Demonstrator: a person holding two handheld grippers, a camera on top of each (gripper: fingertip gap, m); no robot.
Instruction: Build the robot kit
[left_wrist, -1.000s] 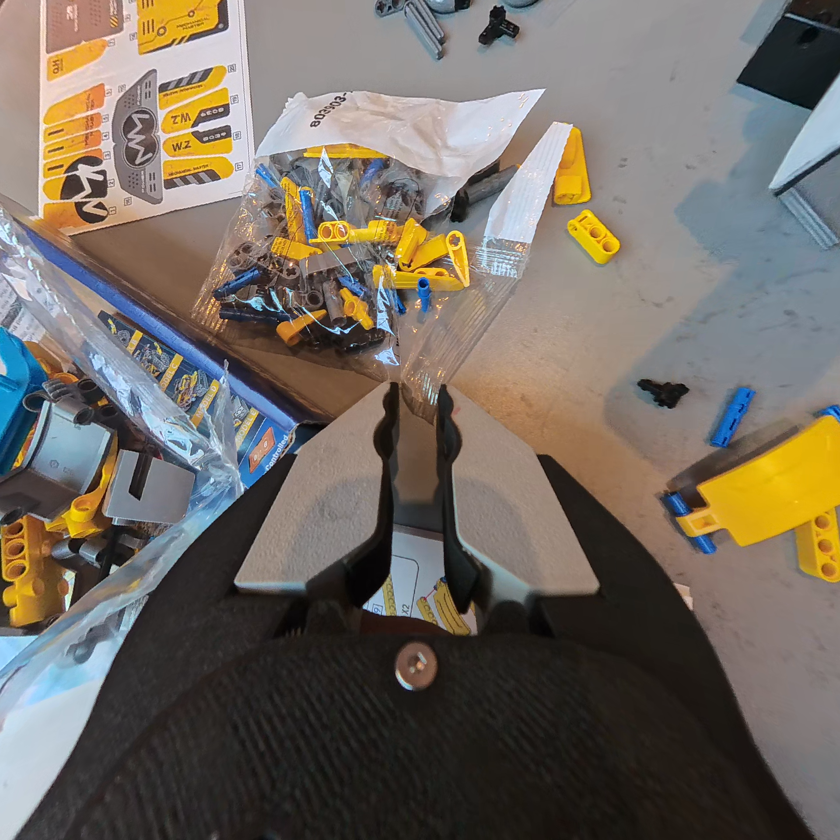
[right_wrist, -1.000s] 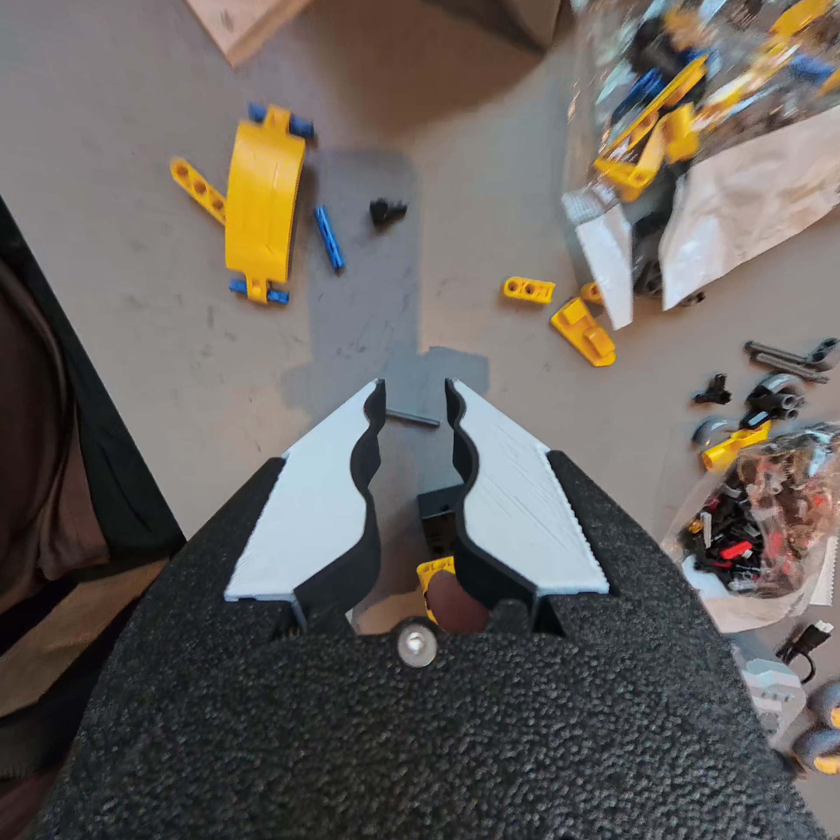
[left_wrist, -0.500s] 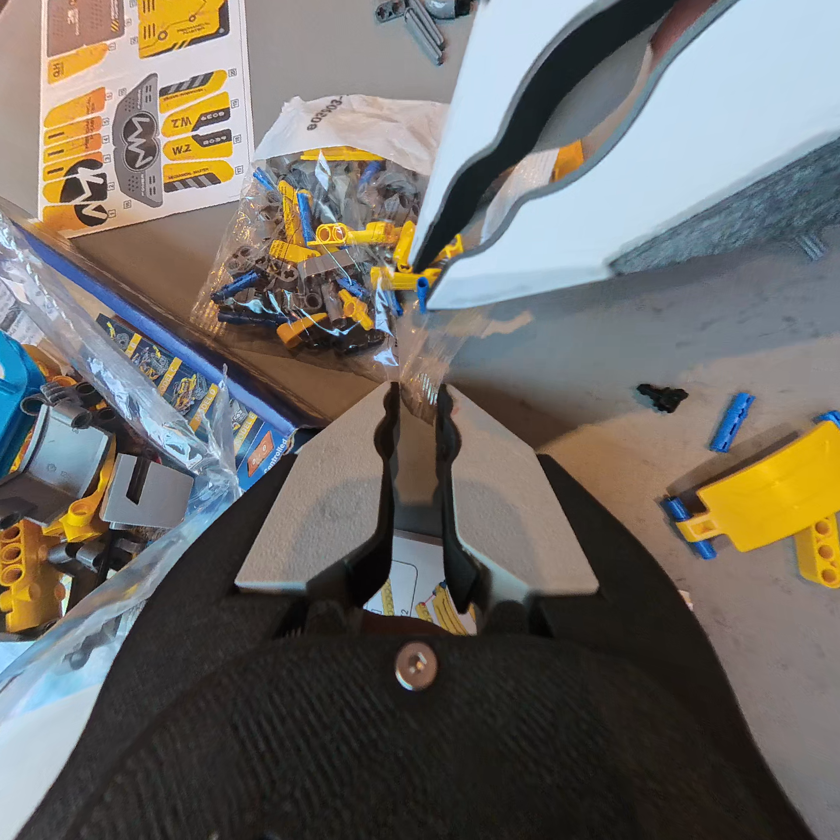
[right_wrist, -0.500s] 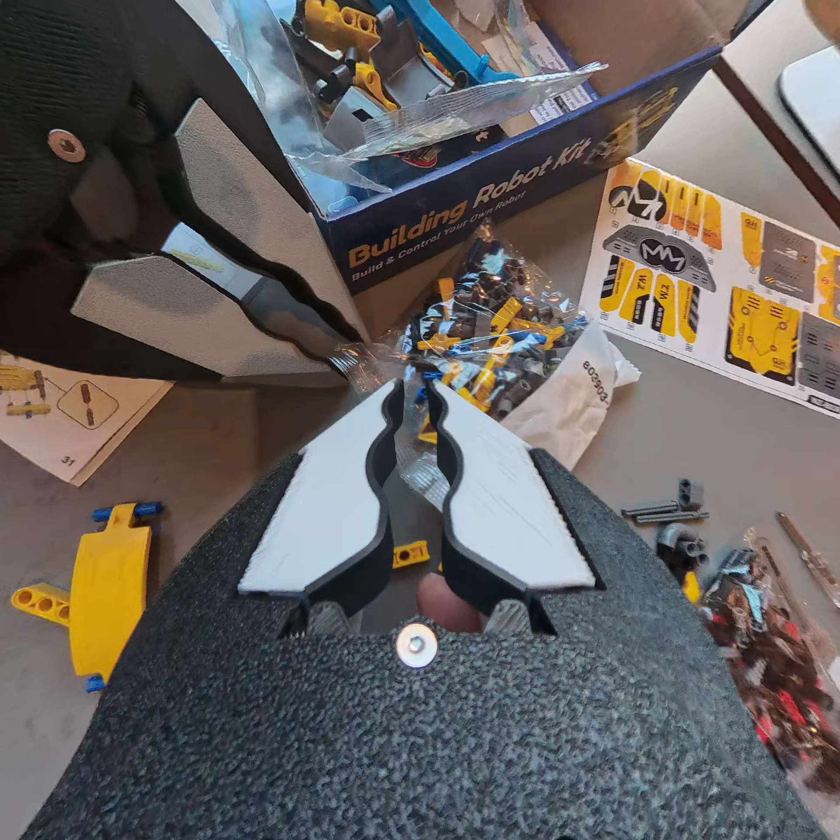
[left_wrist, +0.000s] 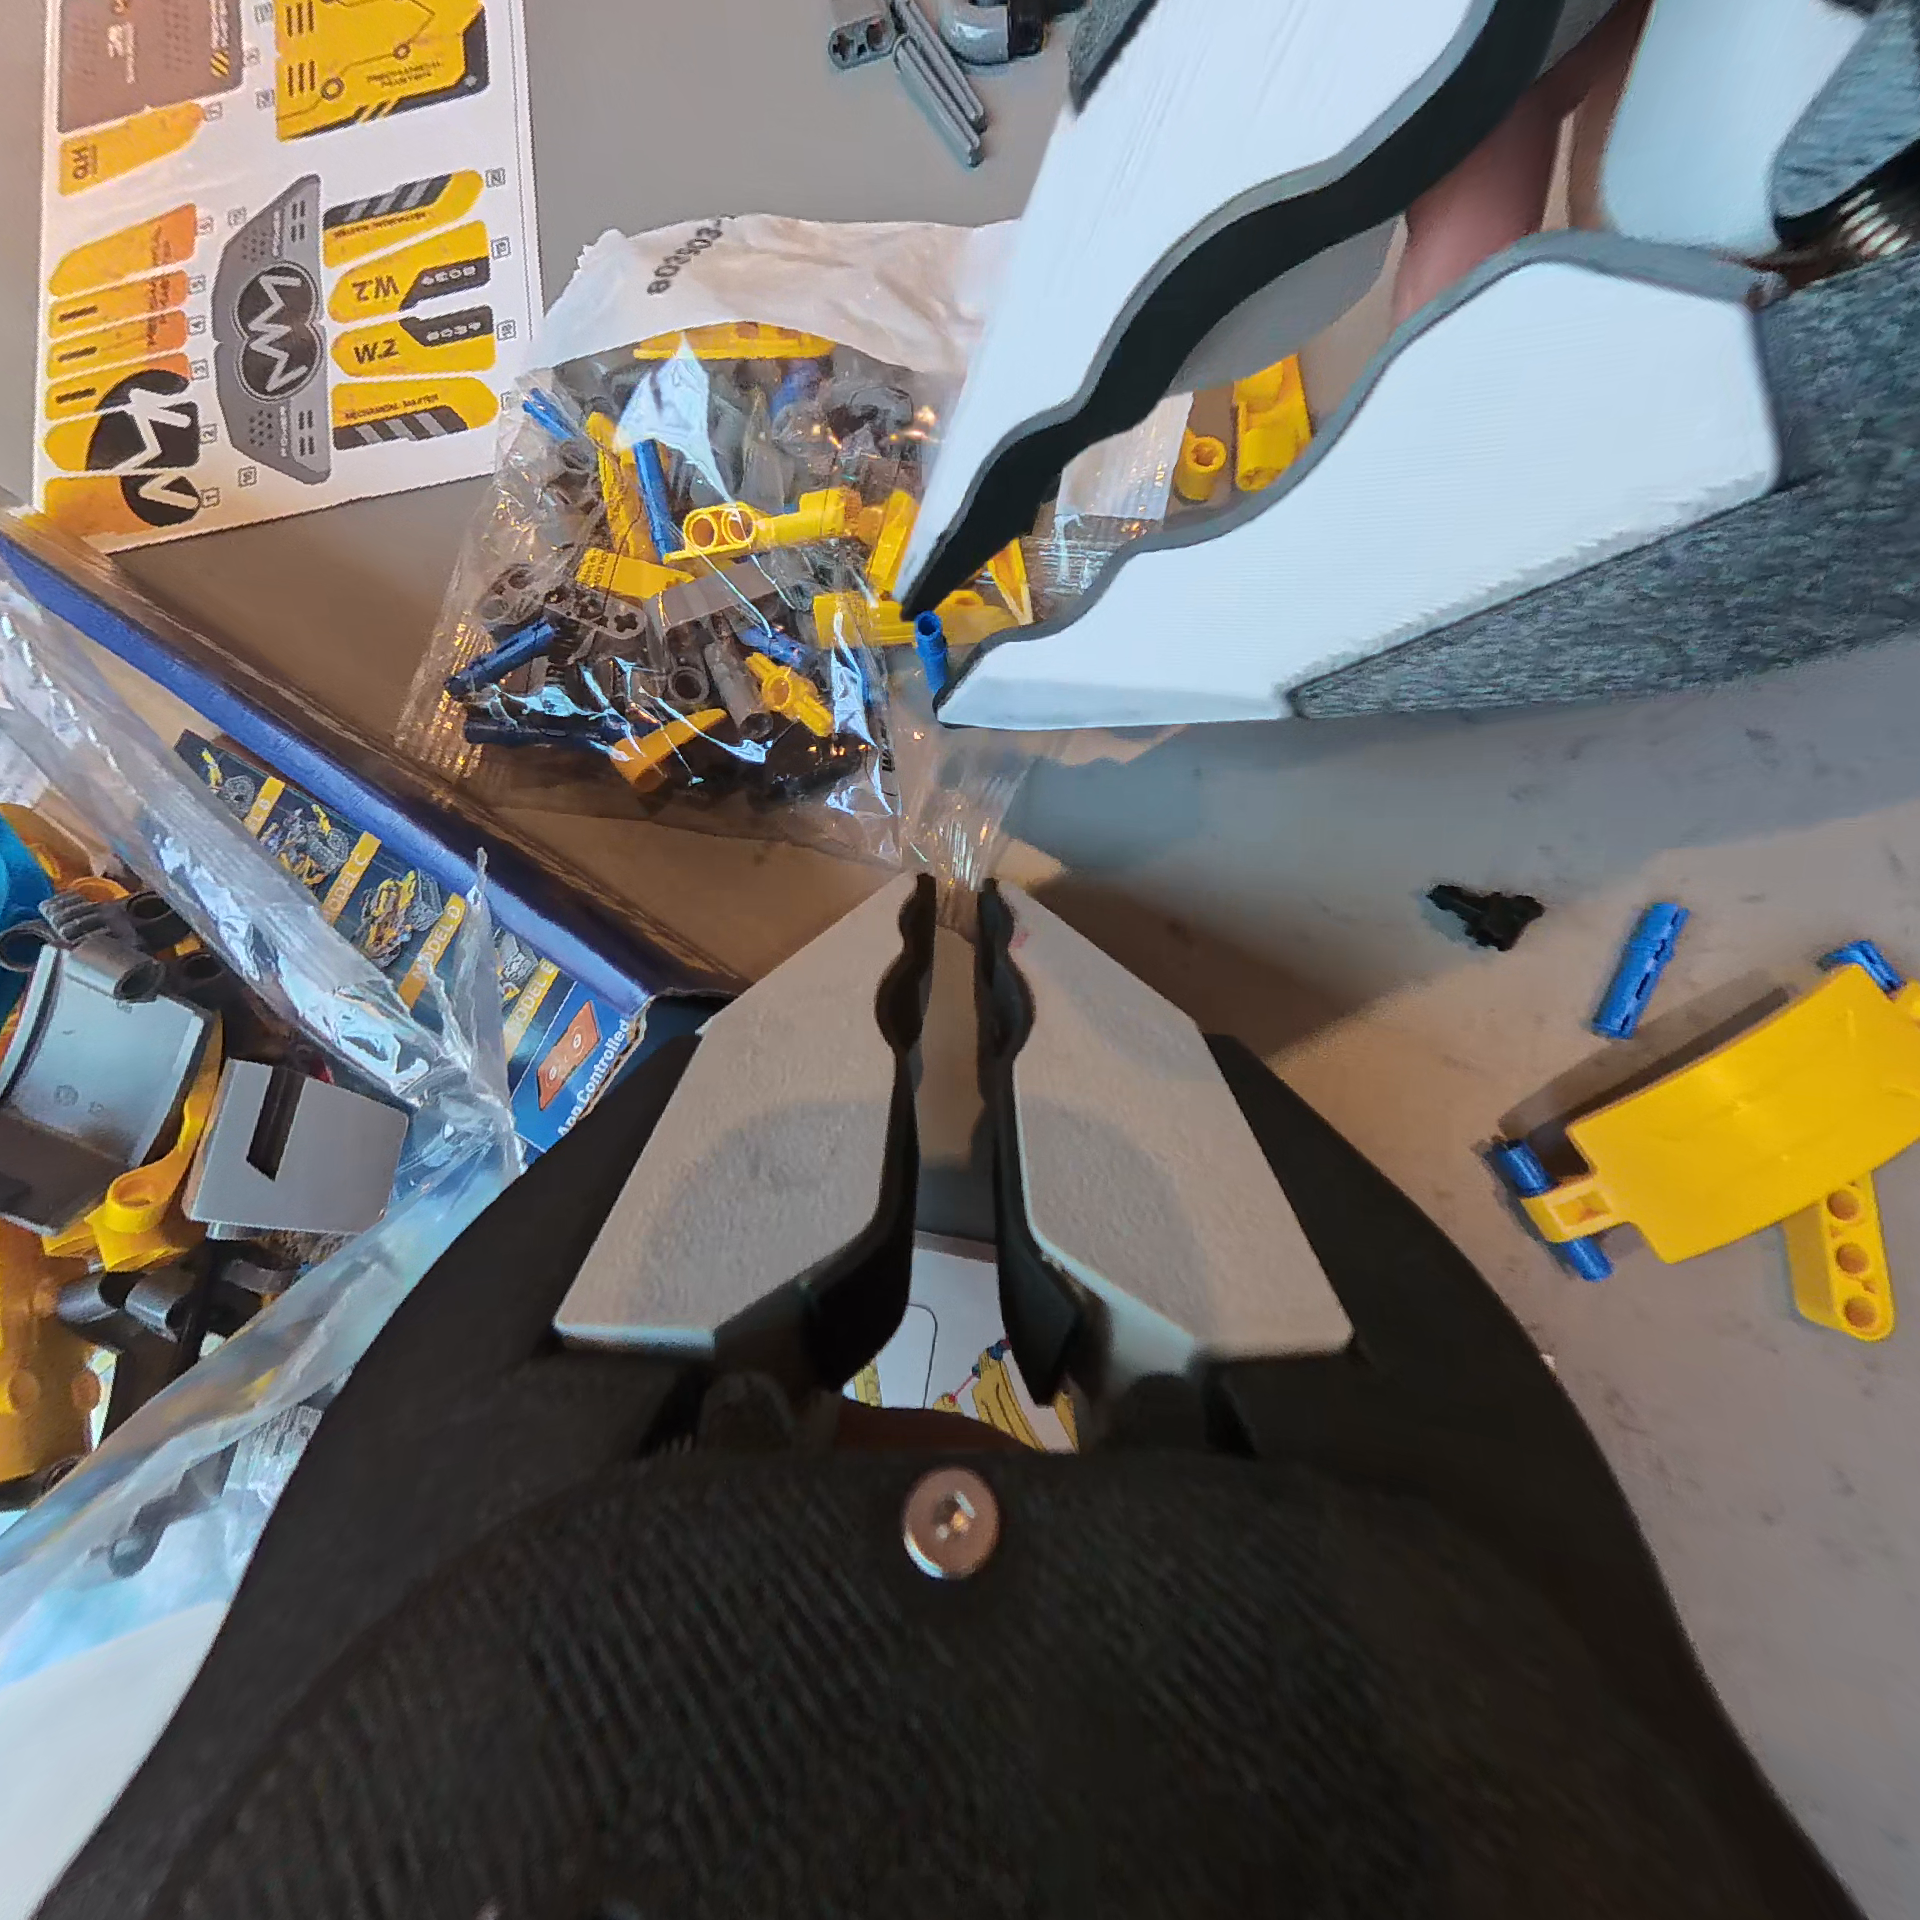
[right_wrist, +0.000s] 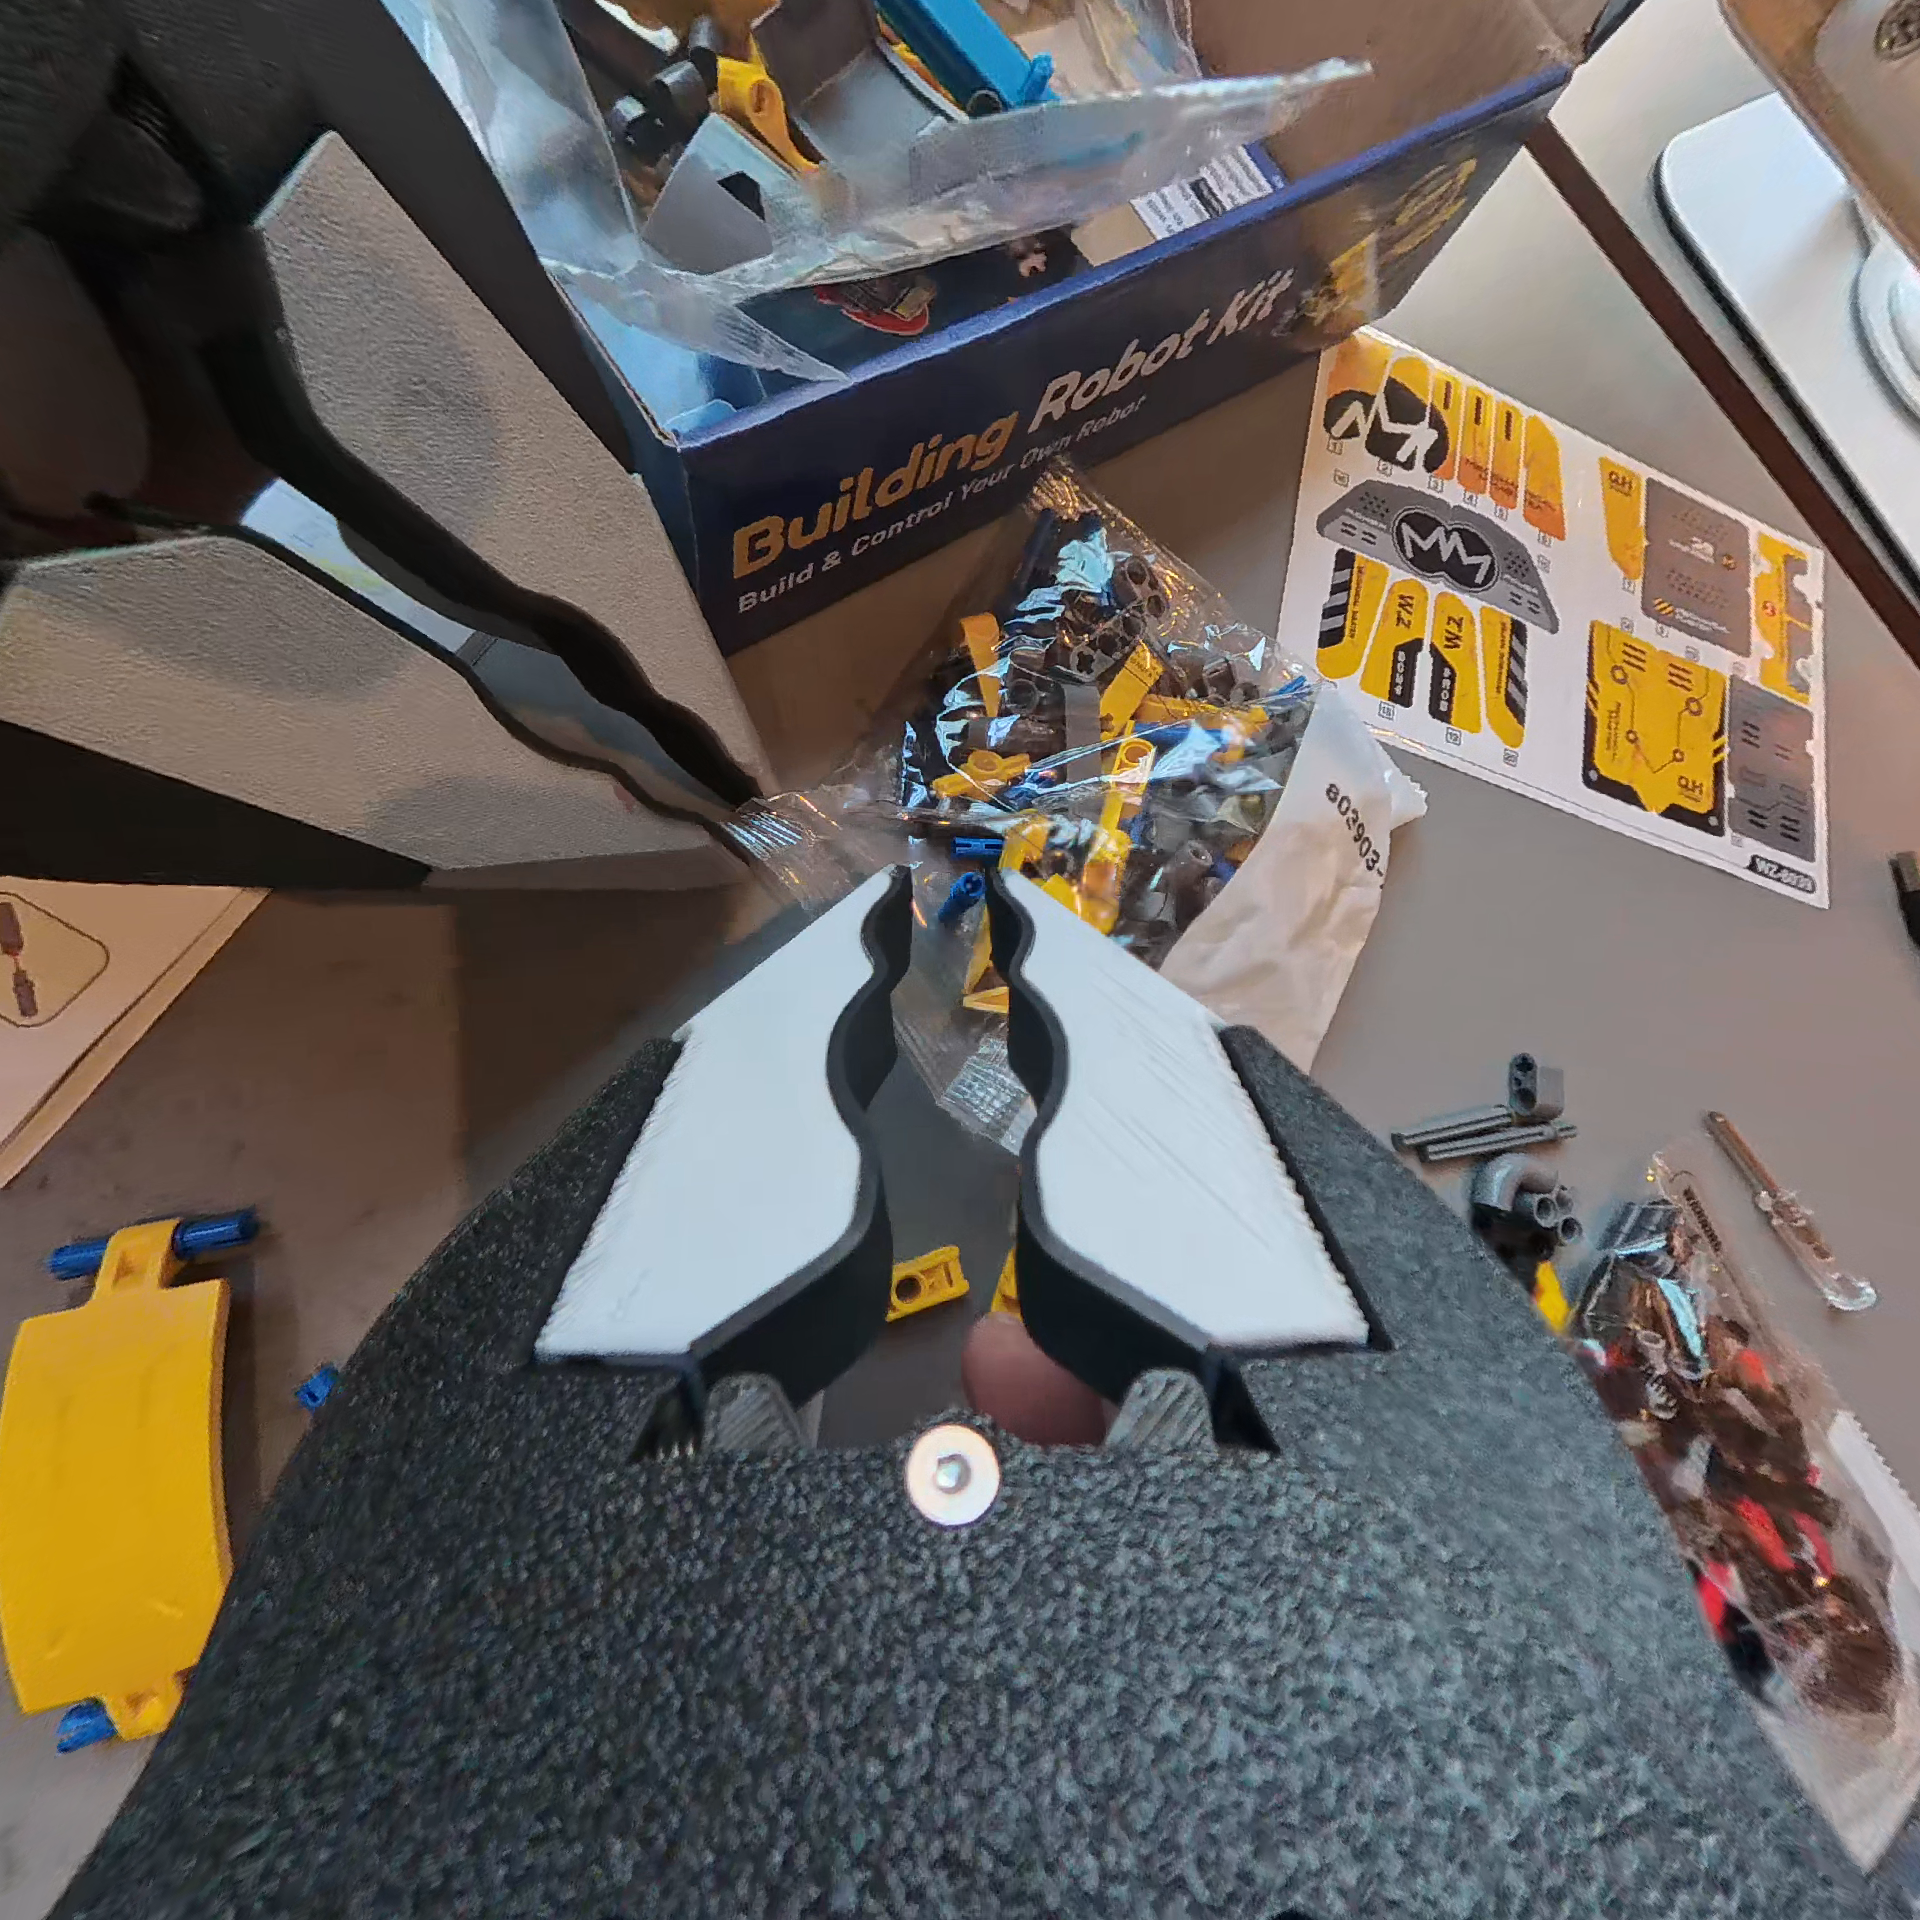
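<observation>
The left gripper (left_wrist: 954, 883) was clenched on a corner of the clear parts bag (left_wrist: 707, 582), which lay beside the blue box (right_wrist: 1039, 468), while the right gripper (right_wrist: 948, 883), fingers narrowly parted, straddled a blue pin (right_wrist: 961, 896) at the bag's mouth, grip unconfirmed.

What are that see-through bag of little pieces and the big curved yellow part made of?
The bag looks like thin clear plastic film: glossy, crinkled, with glare streaks and a ribbed sealed edge pinched in the left gripper. The curved yellow part seems to be hard moulded plastic, smooth with a soft sheen.
</observation>
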